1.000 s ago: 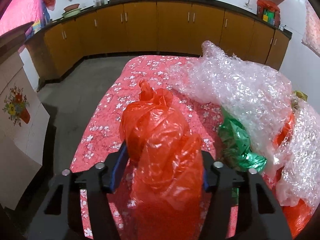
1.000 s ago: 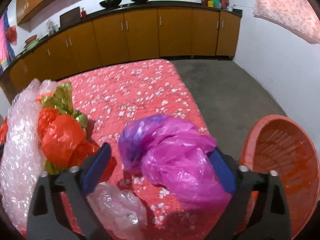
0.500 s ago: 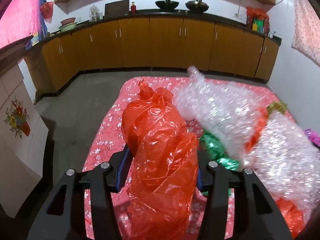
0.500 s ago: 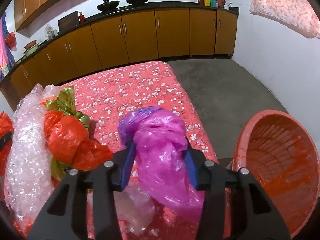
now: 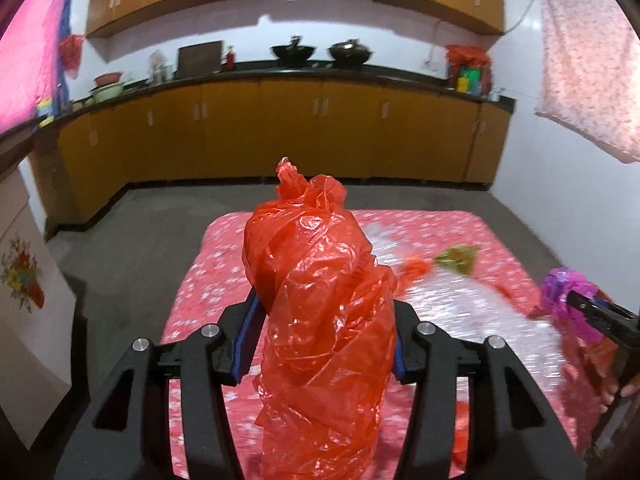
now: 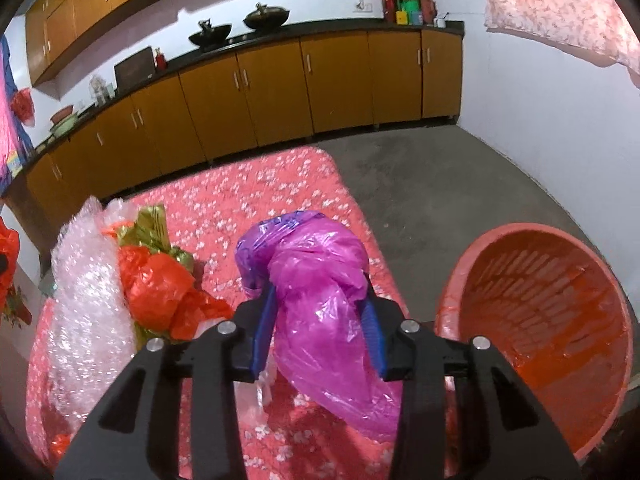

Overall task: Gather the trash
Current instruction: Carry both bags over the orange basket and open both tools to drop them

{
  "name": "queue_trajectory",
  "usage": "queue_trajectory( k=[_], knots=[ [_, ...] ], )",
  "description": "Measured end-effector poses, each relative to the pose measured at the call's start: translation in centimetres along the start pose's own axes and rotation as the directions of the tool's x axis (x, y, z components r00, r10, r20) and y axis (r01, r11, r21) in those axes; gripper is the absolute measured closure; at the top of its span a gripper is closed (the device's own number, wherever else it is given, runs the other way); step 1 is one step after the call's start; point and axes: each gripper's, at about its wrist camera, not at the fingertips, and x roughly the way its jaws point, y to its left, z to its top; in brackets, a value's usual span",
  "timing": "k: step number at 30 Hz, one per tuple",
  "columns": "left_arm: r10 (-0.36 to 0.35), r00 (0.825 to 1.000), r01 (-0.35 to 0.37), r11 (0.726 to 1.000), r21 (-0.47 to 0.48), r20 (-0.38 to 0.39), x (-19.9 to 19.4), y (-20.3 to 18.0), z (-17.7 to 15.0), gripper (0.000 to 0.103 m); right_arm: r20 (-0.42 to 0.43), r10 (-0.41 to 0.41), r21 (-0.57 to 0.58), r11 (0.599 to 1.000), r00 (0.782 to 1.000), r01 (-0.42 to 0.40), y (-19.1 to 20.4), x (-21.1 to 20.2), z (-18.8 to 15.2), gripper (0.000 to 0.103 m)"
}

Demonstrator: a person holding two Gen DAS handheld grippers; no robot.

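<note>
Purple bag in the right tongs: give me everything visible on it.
The purple bag is thin, glossy, crumpled plastic, magenta over most of its body and bluer violet at the bunched top. It stands roughly upright between the blue pads of the right tongs, whose jaws are closing on its middle. Its upper end bulges above the pads; its lower end hangs below, over the red floral tablecloth. The red basket sits to its right, apart from it. Contents cannot be seen.

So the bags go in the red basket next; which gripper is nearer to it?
Right. The right gripper, closing on the purple bag, is beside the red basket. The left gripper, holding the red bag, is across the table.
</note>
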Motion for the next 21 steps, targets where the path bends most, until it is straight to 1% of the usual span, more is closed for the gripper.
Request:
queue_trajectory(
  k=[5, 9, 12, 15, 17, 18, 21],
  knots=[
    [-0.101, 0.995, 0.100, 0.994, 0.051, 0.019, -1.5, -3.6, 0.3, 0.051, 0.043, -0.025, 0.026, 0.999, 0.999, 0.024, -2.0, -2.8, 0.2, 0.064],
    [-0.185, 0.982, 0.182, 0.979, 0.096, 0.028, -2.6, -7.0, 0.3, 0.051, 0.071, -0.066, 0.059, 0.996, 0.995, 0.062, -4.7, -5.1, 0.2, 0.064],
    [-0.256, 0.966, 0.251, 0.960, 0.127, 0.022, -3.2, -9.8, 0.3, 0.051, 0.091, -0.117, 0.092, 0.990, 0.989, 0.109, -7.0, -7.0, -0.2, 0.064],
    [-0.311, 0.950, 0.306, 0.939, 0.159, 0.011, -3.3, -12.1, 0.0, 0.051, 0.110, -0.178, 0.129, 0.978, 0.978, 0.163, -9.8, -8.9, -0.7, 0.064],
    [-0.345, 0.939, 0.340, 0.924, 0.175, 0.000, -3.5, -13.9, -0.5, 0.051, 0.114, -0.220, 0.152, 0.967, 0.969, 0.202, -11.6, -10.0, -1.2, 0.064],
    [-0.367, 0.930, 0.363, 0.914, 0.181, -0.011, -3.4, -15.2, -0.7, 0.051, 0.113, -0.238, 0.162, 0.962, 0.965, 0.219, -12.4, -10.4, -1.4, 0.064],
    [-0.404, 0.914, 0.402, 0.893, 0.202, -0.034, -3.0, -18.2, -1.5, 0.051, 0.104, -0.288, 0.189, 0.945, 0.952, 0.265, -14.6, -11.5, -2.2, 0.064]
  ],
)
